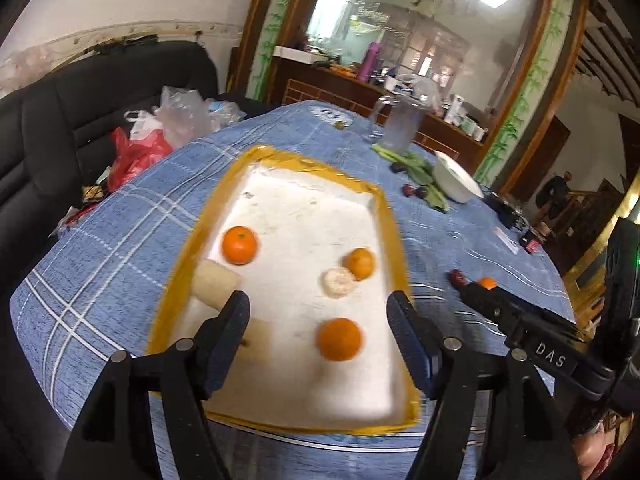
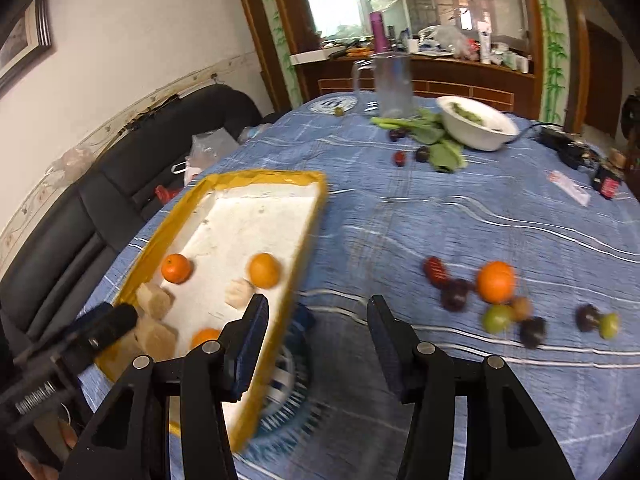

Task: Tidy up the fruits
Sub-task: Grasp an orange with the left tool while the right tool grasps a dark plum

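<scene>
A white foam tray with a yellow taped rim [image 1: 236,172] [image 2: 256,178] lies on the blue plaid tablecloth. In it are three oranges [image 1: 239,245] [image 1: 361,263] [image 1: 340,339], a peeled pale fruit [image 1: 339,282] and a beige chunk [image 1: 214,282]. My left gripper [image 1: 318,312] is open and empty, just above the tray's near end. My right gripper [image 2: 318,316] is open and empty over bare cloth right of the tray. On the cloth to its right lie an orange [image 2: 495,282], dark red and purple fruits [image 2: 454,294] and green ones [image 2: 498,318].
At the table's far side stand a clear jug [image 2: 390,84], a white bowl [image 2: 478,124] and leafy greens [image 2: 432,132] with a few dark fruits. A black sofa [image 1: 100,92] with plastic bags [image 1: 176,116] is at the left. Small items lie at the right edge [image 2: 568,188].
</scene>
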The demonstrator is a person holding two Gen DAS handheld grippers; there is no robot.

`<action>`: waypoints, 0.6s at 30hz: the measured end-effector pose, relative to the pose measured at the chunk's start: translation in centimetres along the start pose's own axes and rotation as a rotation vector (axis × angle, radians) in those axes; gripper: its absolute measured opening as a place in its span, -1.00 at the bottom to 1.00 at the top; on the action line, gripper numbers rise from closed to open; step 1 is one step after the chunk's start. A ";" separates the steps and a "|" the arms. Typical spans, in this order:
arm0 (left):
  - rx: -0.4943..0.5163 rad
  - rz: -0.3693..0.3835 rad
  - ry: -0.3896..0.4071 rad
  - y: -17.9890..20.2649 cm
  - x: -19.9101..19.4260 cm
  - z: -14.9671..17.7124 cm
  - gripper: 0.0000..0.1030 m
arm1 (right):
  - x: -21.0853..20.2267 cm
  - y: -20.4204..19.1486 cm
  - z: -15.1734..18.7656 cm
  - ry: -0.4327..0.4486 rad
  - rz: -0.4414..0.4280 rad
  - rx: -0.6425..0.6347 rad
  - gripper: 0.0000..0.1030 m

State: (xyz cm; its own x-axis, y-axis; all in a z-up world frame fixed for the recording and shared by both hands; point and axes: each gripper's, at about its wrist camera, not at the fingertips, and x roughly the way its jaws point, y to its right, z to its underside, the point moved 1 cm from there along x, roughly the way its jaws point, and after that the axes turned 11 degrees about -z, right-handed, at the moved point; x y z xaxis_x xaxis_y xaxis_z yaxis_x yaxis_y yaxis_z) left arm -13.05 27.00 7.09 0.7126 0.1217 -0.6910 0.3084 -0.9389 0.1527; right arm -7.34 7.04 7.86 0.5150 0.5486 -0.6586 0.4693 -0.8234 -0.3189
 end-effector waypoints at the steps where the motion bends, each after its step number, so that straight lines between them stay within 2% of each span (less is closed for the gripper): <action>1: 0.015 0.007 0.003 0.7 -0.2 0.0 0.42 | -0.7 0.6 0.2 0.003 0.010 0.003 0.14; 11: 0.168 0.072 -0.021 8.5 -0.7 1.6 0.48 | -6.5 8.3 2.6 0.052 0.109 0.087 0.16; 18: 0.204 0.078 -0.052 10.9 -0.3 2.1 0.48 | -10.0 14.8 4.1 0.094 0.150 0.212 0.16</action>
State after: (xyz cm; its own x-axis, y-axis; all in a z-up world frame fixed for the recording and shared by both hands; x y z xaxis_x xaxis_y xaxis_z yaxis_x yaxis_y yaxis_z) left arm -11.19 16.02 7.45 0.6940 0.0338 -0.7192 0.1157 -0.9911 0.0650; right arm -8.48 -11.25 6.97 0.6361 0.4213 -0.6465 0.2271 -0.9029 -0.3649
